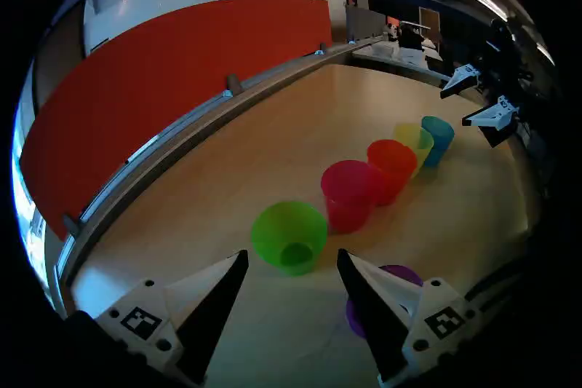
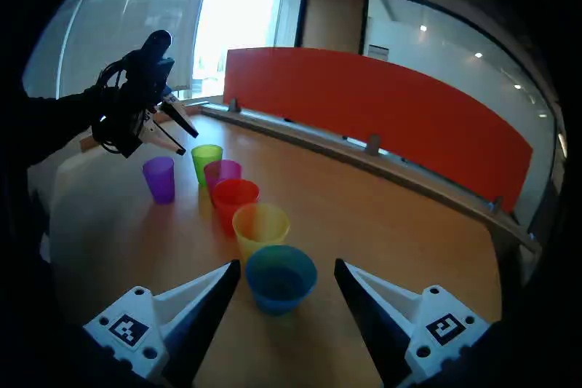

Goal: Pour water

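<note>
Several coloured plastic cups stand in a curved row on the wooden table [image 1: 240, 191]. In the left gripper view the green cup [image 1: 289, 235] sits just beyond my open left gripper [image 1: 292, 252], followed by the pink cup [image 1: 349, 195], red cup [image 1: 391, 168], yellow cup [image 1: 415, 142] and blue cup [image 1: 438, 137]. A purple cup [image 1: 399, 274] is partly hidden behind the gripper's right finger. In the right gripper view the blue cup [image 2: 281, 279] stands between the tips of my open right gripper [image 2: 286, 262], untouched. The yellow cup [image 2: 260, 226], red cup [image 2: 234, 199], pink cup [image 2: 222, 172], green cup [image 2: 206, 159] and purple cup [image 2: 159, 178] lie beyond.
An orange divider panel [image 2: 378, 108] with a metal rail [image 1: 211, 108] runs along the table's far side. A dark-sleeved hand [image 2: 65, 119] holds the left gripper [image 2: 188, 143] above the purple cup. The right gripper [image 1: 452, 110] hovers past the blue cup. Bare tabletop [image 2: 378, 228] lies between cups and divider.
</note>
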{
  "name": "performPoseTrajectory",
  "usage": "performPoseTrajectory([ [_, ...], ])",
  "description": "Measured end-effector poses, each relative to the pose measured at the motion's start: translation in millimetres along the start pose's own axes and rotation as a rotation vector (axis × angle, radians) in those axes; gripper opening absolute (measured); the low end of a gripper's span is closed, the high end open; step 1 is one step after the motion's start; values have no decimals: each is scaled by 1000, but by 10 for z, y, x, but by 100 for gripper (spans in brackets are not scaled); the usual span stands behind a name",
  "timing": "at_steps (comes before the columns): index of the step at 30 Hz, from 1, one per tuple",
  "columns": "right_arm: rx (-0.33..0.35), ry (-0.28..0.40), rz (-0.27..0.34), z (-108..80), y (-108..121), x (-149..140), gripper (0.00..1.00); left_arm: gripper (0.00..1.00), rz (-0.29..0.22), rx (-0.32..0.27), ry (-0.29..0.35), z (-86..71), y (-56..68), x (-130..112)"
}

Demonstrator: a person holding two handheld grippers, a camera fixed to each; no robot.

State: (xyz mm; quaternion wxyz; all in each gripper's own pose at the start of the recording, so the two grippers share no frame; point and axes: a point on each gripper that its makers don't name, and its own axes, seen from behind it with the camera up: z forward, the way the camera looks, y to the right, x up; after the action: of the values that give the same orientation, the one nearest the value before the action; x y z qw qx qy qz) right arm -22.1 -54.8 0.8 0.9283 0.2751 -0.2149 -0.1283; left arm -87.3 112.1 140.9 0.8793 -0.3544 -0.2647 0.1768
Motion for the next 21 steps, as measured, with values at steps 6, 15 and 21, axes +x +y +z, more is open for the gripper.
performPoseTrajectory([
  [6, 1, -1, -4, 18, 12, 3, 100, 91, 18, -36, -24, 128, 25, 7],
  [15, 7, -11, -10, 49, 17, -41, 100, 91, 16, -46, -31, 262, 2, 57],
  [21, 8, -13, -17, 58, 16, -35, 100, 91, 20, -32, -29, 282, -56, 88],
])
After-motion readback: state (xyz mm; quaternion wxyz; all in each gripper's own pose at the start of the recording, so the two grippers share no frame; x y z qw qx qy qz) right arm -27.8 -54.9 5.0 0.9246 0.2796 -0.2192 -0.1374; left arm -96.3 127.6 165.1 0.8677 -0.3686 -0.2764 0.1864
